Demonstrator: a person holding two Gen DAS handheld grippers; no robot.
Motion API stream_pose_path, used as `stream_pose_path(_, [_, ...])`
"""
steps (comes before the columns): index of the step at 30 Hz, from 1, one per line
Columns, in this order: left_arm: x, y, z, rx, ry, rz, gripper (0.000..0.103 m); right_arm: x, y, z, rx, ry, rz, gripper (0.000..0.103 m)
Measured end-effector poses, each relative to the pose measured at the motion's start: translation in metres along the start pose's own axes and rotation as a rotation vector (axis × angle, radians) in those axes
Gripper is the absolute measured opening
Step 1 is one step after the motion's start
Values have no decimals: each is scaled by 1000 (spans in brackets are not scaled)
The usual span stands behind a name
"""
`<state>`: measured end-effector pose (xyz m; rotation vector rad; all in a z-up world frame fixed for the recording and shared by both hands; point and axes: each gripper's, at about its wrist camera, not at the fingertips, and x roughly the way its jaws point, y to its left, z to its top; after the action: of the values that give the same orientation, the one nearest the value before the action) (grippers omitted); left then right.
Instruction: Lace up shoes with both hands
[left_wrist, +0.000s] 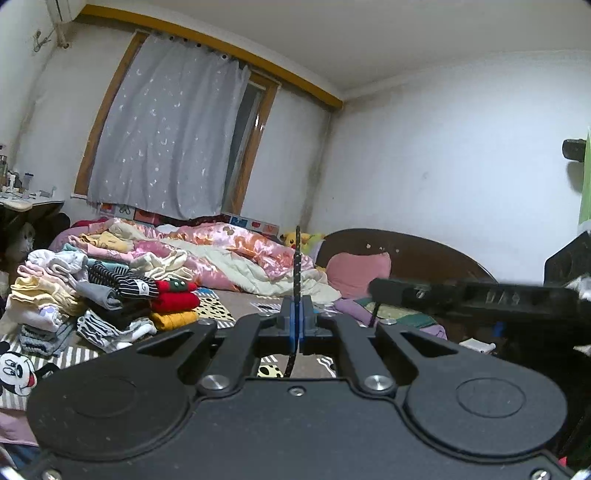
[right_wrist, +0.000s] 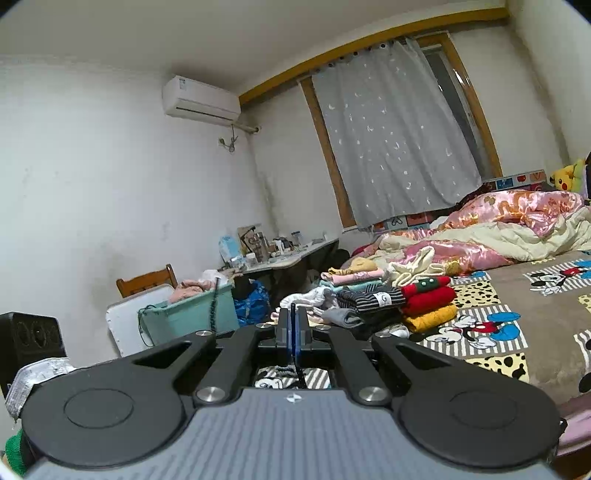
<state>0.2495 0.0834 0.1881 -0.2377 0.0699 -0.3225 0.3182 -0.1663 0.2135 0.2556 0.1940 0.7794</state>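
1. Left wrist view: your left gripper (left_wrist: 296, 314) points level over the bed (left_wrist: 236, 295); its blue pads are pressed together on a dark speckled shoelace (left_wrist: 296, 273), which stands upright above the jaws with its tip against the far wall and hangs below them too; your right gripper (left_wrist: 380, 290) reaches in from the right edge, blurred, with a thin dark strand dropping from its tip; folded clothes (left_wrist: 110, 291) are stacked to the left; the shoe is not in sight.
2. Right wrist view: your right gripper (right_wrist: 293, 325) also points level, jaws clamped on a thin dark lace end (right_wrist: 293, 314) that pokes up between the pads and trails down beneath; another length of dark lace (right_wrist: 213, 306) rises just left of the fingers; a teal bin (right_wrist: 192, 314) and a cluttered desk (right_wrist: 288, 254) lie beyond; the cartoon-print bedspread (right_wrist: 517, 314) spreads right.
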Motion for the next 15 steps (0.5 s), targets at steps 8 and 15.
stream_pose_path(8, [2,3,1,-6,-18,-3,0,0,15,28,-71,-56,-16,4])
stream_pose_path(15, [0,4,1,-20,-25,-5,0,11,14,25,-91,-4,-21,4])
